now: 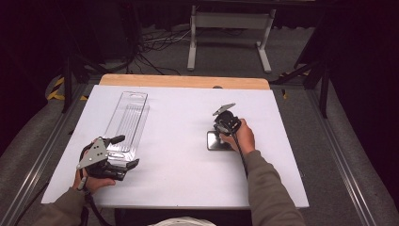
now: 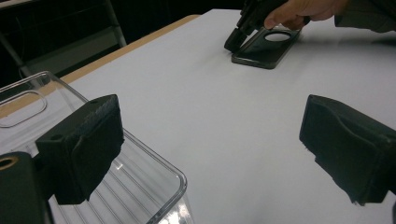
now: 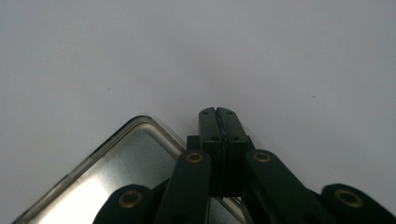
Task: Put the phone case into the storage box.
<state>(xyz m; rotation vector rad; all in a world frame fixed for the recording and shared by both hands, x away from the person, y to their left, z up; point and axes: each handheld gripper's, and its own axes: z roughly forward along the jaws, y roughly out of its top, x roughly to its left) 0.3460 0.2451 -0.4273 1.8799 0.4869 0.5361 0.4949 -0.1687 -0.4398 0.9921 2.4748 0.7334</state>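
Observation:
A clear plastic blister pack (image 1: 127, 120) lies lengthwise on the left of the white table (image 1: 179, 165). My left gripper (image 1: 128, 150) is open at its near end, and one jaw hangs over the pack's rim (image 2: 140, 182) in the left gripper view. A dark phone case (image 1: 217, 143) lies flat right of centre. My right gripper (image 1: 216, 132) points down at its far left corner. In the right gripper view the jaws (image 3: 218, 112) are pressed together, tips past the case's rim (image 3: 121, 168). The case edge runs under them; I cannot tell whether any rim is pinched.
A wooden strip (image 1: 183, 81) borders the table's far edge. Beyond it are a white stand's legs (image 1: 226, 42) and cables on the floor. Metal rails (image 1: 42, 150) run along both sides of the table.

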